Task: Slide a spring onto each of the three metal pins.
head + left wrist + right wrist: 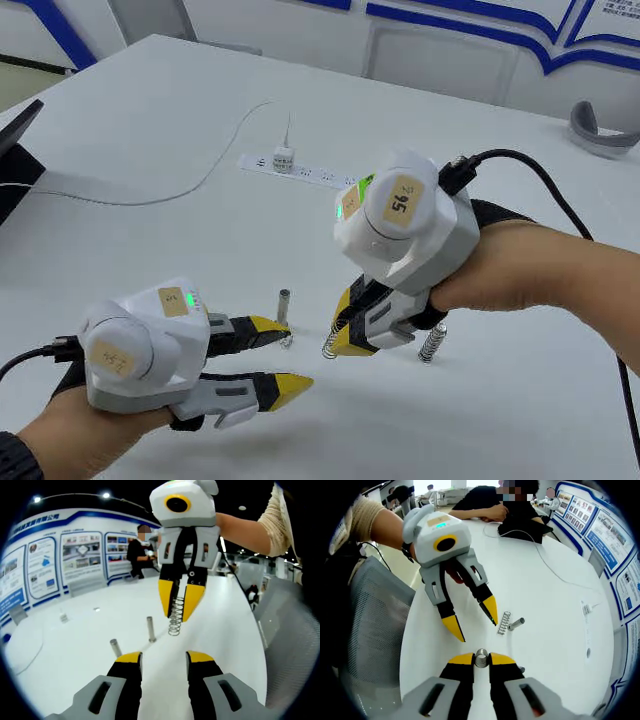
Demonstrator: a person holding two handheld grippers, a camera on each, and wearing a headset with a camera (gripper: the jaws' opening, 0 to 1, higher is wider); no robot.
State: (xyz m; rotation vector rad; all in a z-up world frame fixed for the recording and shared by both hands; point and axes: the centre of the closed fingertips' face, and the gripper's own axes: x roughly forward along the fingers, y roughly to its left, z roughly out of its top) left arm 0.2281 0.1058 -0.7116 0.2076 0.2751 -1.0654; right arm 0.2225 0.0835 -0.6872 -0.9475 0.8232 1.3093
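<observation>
My right gripper is shut on a steel spring, which hangs down from its yellow tips just above the white table. The same spring hangs above and right of two short upright metal pins. One pin stands between the two grippers. My left gripper is open with nothing between its jaws, a little left of the held spring. A loose spring rests beside a pin. Another spring stands tilted right of the right gripper.
A white power strip with a plug and a thin cable lies farther back on the table. A dark screen sits at the left edge and a grey headset at the far right. People sit at the table's far end; a mesh chair is beside it.
</observation>
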